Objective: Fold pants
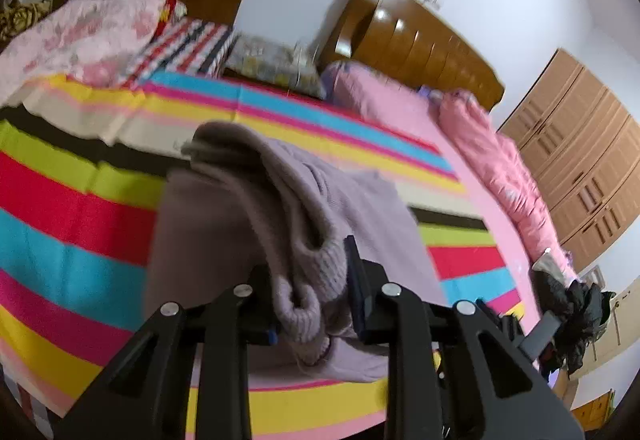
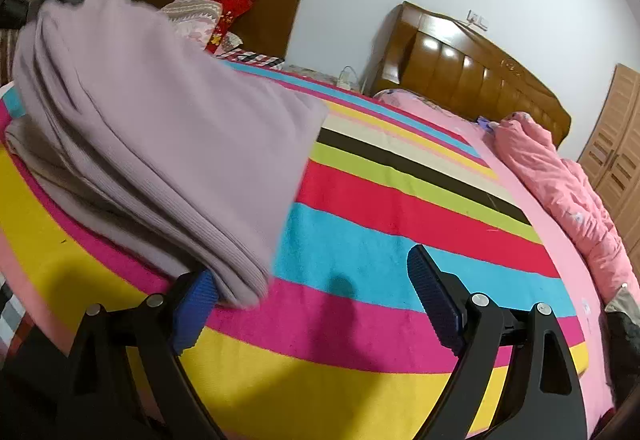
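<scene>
Lilac ribbed knit pants [image 1: 304,224]: cuff clamped in my left gripper [image 1: 310,304], lifting
Right gripper [image 2: 316,304]: jaws apart, empty
Next: pinch hem beside its left finger

The soft, pale lilac ribbed-knit pants [image 1: 280,200] lie on a bed under a bright striped spread [image 2: 380,240]. One ribbed cuffed end is bunched and raised off the spread, pinched in the left claw [image 1: 310,296], so the fabric drapes down from it in loose folds over the flatter part beneath. In the right wrist view the pants [image 2: 160,128] show as a layered slab, several edges stacked, slanting up to the raised end, the lower edge touching one finger of the wide-spread right claw [image 2: 316,304]
</scene>
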The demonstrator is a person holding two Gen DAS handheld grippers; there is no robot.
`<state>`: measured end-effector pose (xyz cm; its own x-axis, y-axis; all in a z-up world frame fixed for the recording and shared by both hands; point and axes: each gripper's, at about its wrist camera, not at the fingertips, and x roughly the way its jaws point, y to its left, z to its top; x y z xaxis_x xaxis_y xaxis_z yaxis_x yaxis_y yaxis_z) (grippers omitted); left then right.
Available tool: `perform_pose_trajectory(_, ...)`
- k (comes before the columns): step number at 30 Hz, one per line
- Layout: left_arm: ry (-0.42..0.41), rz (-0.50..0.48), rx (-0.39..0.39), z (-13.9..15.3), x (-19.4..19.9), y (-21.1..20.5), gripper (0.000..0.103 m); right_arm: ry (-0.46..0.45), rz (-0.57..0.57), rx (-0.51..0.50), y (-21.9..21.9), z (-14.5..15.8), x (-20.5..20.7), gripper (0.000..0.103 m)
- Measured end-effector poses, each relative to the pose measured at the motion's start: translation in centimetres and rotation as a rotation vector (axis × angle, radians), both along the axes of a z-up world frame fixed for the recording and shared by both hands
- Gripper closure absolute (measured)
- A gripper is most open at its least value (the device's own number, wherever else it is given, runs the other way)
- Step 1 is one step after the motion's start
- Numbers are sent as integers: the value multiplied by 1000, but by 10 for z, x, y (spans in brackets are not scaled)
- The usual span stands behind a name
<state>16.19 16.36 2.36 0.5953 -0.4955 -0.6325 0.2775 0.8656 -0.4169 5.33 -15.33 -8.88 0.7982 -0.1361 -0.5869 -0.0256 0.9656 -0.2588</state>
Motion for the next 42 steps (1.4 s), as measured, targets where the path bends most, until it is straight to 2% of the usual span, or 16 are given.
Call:
perform_pose_trajectory(2, 39, 20, -27, -16, 2, 20, 77, -14, 4, -17, 3, -1, -1, 18)
perform_pose_trajectory(5, 204, 109, -54, -85, 11, 50, 77, -13, 10, -1, 1, -2, 1, 18)
perform_pose_trajectory(7, 183, 113, -205, -109, 3, 74, 77, 2, 18, 37, -5, -3, 4, 18)
perform_pose_trajectory(8, 180, 124, -249, -110, 0, 81, 78, 9, 21, 42, -6, -3, 5, 18)
perform_pose_trajectory(17, 21, 108, -90, -54, -25, 52, 84, 27, 0, -28, 7, 5, 6, 18)
perform_pose_trajectory(20, 72, 128, -73, -72, -20, 54, 84, 27, -3, 29, -1, 0, 6, 18)
perform_pose_trajectory(23, 100, 147, -138, -89, -19, 64, 84, 38, -3, 43, -2, 2, 7, 18)
perform_pose_trajectory(24, 95, 147, -160, -86, -21, 66, 84, 40, -4, 31, 0, 3, 7, 18)
perform_pose_trajectory(29, 36, 150, -96, -63, -28, 57, 84, 25, -5, -4, 6, 5, 7, 18)
perform_pose_trajectory(32, 108, 174, -113, -86, -21, 64, 83, 29, -6, 77, -2, -3, 6, 17)
perform_pose_trajectory(34, 135, 190, -179, -101, -20, 73, 82, 49, 9, 83, -4, -1, 7, 17)
perform_pose_trajectory(35, 144, 198, -213, -103, -20, 77, 77, 65, 26, 72, -3, 2, 7, 17)
perform_pose_trajectory(37, 151, 253, -185, -94, -23, 79, 65, 75, 69, 72, -4, 10, 2, 17)
perform_pose_trajectory(38, 142, 308, -124, -84, -26, 79, 45, 72, 90, 87, -6, 13, 0, 18)
perform_pose_trajectory(40, 70, 515, 111, -53, -38, 77, 14, 50, 144, 203, -17, 26, -10, 17)
perform_pose_trajectory(42, -73, 593, 223, -19, -50, 64, 10, 21, 168, 370, -31, 42, -8, 17)
